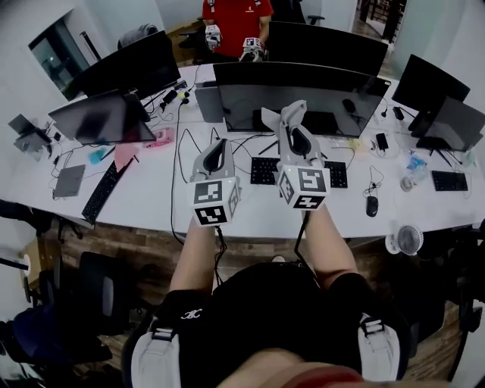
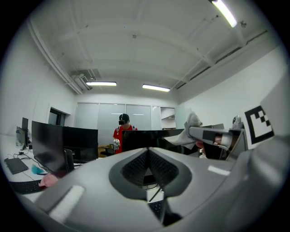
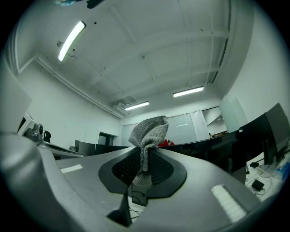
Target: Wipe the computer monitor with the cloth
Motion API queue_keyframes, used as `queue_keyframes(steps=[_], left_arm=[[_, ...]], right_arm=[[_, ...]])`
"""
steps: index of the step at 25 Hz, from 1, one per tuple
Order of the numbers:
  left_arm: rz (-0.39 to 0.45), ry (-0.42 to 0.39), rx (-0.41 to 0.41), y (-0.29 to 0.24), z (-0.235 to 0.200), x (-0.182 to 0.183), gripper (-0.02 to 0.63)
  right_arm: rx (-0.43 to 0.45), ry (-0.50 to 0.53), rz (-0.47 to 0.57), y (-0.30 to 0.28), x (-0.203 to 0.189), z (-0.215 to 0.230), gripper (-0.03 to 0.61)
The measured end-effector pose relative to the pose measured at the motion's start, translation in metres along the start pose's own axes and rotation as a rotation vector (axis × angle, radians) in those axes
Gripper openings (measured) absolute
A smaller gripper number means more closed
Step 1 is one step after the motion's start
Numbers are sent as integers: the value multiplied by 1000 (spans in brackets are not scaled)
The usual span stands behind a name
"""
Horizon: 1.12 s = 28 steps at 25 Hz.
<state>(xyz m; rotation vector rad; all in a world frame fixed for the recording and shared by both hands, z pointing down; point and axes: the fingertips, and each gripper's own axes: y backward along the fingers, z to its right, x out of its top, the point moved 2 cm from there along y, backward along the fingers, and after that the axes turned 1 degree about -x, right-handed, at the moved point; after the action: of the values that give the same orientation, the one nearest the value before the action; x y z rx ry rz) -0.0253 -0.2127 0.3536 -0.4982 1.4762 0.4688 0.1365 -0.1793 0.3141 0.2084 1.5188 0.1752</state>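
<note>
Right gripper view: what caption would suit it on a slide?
Right gripper shut on a grey knitted cloth, held up before dark monitors under ceiling lights.

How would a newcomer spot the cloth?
Above the long white desk of dark monitors, two grippers hover near its front edge. The cloth is the grey knitted wad pinched in the right gripper; the left gripper holds nothing.

monitor (image 1: 303, 98) far centre on desk (image 1: 151, 197) | keyboard (image 1: 261, 170) before it | mouse (image 1: 371, 206) right of keyboard | fan (image 1: 409, 239) near right edge | second monitor (image 1: 98, 117) left | person (image 1: 236, 19) behind | cloth (image 1: 270, 120) in right gripper (image 1: 292, 112), before monitor | left gripper (image 1: 218, 148) left of right
</note>
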Motion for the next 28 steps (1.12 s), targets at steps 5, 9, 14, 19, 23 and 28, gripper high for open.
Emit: queue_keyframes(steps=[5,9,14,19,23,28], left_arm=[[-9,3,75,-28,-11,-2,46],[-20,16,137,-35,-22,-7,46],[-57,3,181,-40,-45,-14,46],[-54,-4,195,-46,-71,-4,46],[-55,-8,225,-49,-98,-5,44],[-38,39,261,-36,-138,-11,44]], right_arm=[[79,-11,9,-44,-5,9,31],[149,-8,5,-73,-11,3,31],[184,-47,28,-110,-6,-9,31],[177,-41,58,-146,7,-21,31],[164,-21,74,-176,15,-28,31],[173,-43,39,-215,10,-41,31]])
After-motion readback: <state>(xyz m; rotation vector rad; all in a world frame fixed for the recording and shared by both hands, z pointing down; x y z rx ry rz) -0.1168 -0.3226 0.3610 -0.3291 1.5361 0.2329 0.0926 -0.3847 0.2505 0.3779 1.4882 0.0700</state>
